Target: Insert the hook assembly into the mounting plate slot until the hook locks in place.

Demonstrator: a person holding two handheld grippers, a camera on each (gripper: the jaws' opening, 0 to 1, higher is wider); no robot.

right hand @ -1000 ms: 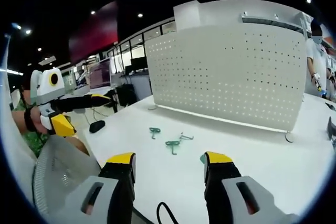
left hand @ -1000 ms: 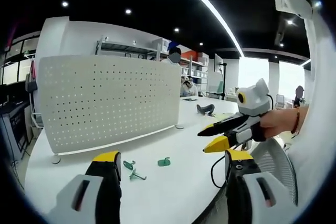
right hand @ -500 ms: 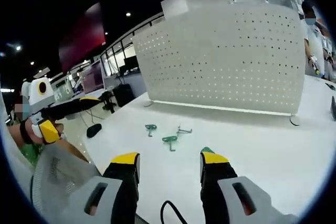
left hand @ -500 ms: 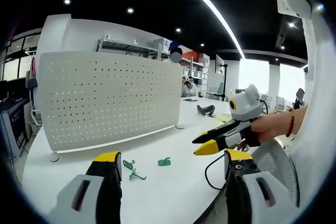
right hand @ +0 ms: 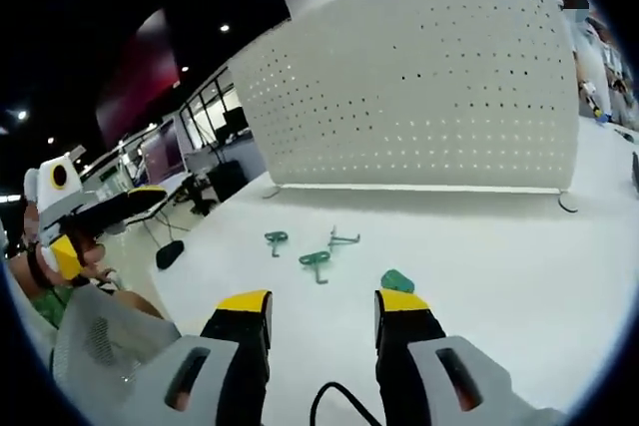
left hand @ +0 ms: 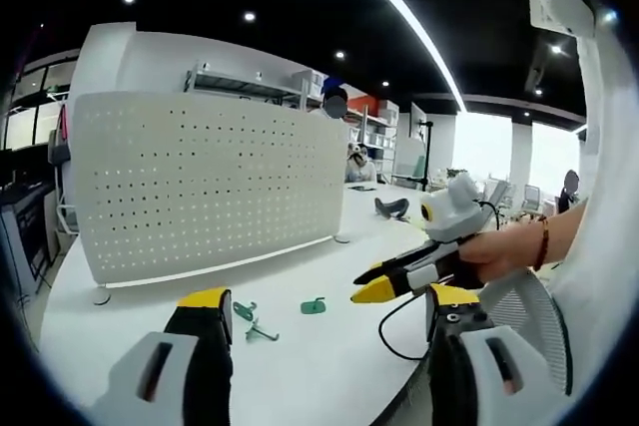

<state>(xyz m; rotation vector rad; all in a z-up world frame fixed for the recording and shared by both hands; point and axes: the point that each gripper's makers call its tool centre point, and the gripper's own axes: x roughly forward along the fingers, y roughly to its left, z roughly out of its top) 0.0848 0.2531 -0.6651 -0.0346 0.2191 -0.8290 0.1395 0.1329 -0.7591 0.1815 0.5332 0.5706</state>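
Nothing of the task looks done yet: the green hooks lie loose on the white bench [right hand: 519, 276], and the perforated mounting plate [right hand: 419, 97] stands upright behind them with nothing hung on it, as far as I can see. In the right gripper view, the right gripper [right hand: 321, 308] has its jaws apart and empty; one small green piece [right hand: 397, 280] lies just ahead of the right-hand jaw tip, and two green hooks [right hand: 316, 261] with a thin wire hook [right hand: 342, 239] lie a little further forward, between the jaws and the plate. In the left gripper view, the left gripper [left hand: 329, 304] also holds its jaws apart and empty, with the hooks [left hand: 255, 323] just beyond the left-hand jaw tip. The right gripper comes into this view from the right, low over the bench, with its tips nearly together. I judge that picking up a hook, bringing it to the plate and locking it all remain. The bench is smooth, white and matte; the room is a large office with a dark ceiling, spot lamps and shelves.
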